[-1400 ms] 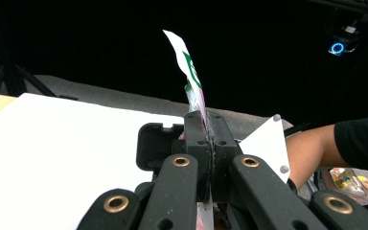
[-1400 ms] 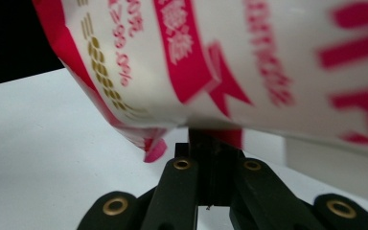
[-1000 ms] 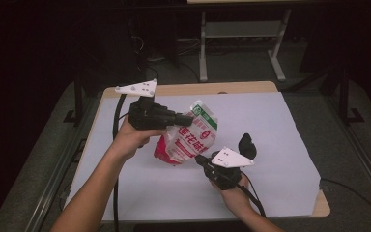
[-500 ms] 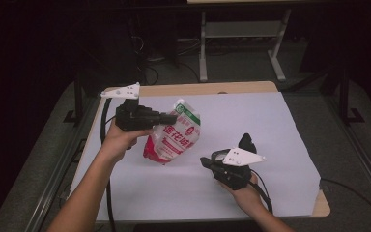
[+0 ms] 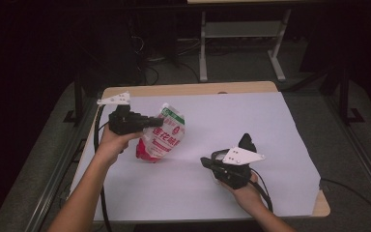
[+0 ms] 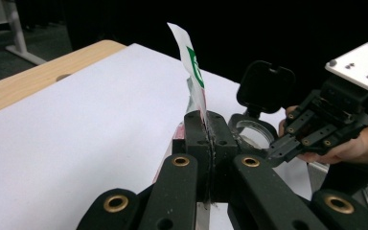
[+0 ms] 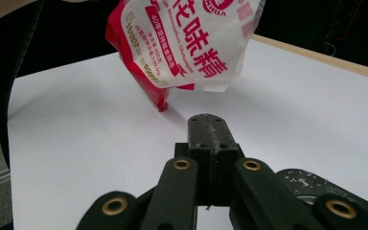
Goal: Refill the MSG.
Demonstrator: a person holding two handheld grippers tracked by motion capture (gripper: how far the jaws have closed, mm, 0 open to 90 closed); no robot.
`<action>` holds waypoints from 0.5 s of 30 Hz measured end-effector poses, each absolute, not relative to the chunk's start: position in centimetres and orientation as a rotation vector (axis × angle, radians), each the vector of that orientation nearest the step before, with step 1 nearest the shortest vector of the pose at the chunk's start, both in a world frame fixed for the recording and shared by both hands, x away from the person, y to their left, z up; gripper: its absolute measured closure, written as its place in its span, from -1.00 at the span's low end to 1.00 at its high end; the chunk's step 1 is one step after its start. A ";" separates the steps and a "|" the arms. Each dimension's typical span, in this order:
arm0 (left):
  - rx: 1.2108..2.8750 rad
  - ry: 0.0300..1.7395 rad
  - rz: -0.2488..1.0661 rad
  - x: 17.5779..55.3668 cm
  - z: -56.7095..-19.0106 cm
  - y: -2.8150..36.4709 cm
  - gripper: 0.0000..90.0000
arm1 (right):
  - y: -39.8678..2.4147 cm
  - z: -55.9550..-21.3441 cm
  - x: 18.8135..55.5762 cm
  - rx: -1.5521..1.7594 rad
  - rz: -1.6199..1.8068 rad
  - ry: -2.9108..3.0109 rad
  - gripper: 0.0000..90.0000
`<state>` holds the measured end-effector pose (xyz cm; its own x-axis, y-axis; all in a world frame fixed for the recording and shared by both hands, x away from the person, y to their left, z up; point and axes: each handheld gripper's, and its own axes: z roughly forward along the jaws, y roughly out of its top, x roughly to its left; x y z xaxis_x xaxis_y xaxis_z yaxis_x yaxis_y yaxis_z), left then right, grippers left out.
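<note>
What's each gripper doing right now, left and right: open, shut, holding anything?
Left gripper: shut on the edge of the red and white pouch, its lower corner down at the white sheet.
Right gripper: shut, holding nothing, low over the white sheet.

In the right gripper view, the red-and-white printed plastic pouch [image 7: 191, 48] is cut off by the top edge, so its upper part and the grip on it lie outside the frame. In the left gripper view, the pouch [image 6: 194, 76] appears edge-on; its printed face cannot be read, and its lower part is hidden behind the closed black jaws. In the high view, the pouch's small print is too fine to read, and both forearms are cut off at the bottom edge.
</note>
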<state>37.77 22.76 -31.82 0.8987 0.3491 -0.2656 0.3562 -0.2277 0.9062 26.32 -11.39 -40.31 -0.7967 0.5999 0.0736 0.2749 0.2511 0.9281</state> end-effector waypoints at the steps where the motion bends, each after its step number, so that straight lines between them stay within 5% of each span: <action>1: 1.832 0.532 0.003 37.7 -31.8 23.0 1.00 | -11.4 -40.3 26.3 0.808 1.560 2.232 1.00; 15: 1.926 0.560 0.083 36.4 -31.8 24.7 1.00 | -11.2 -40.3 26.3 0.809 1.561 2.235 1.00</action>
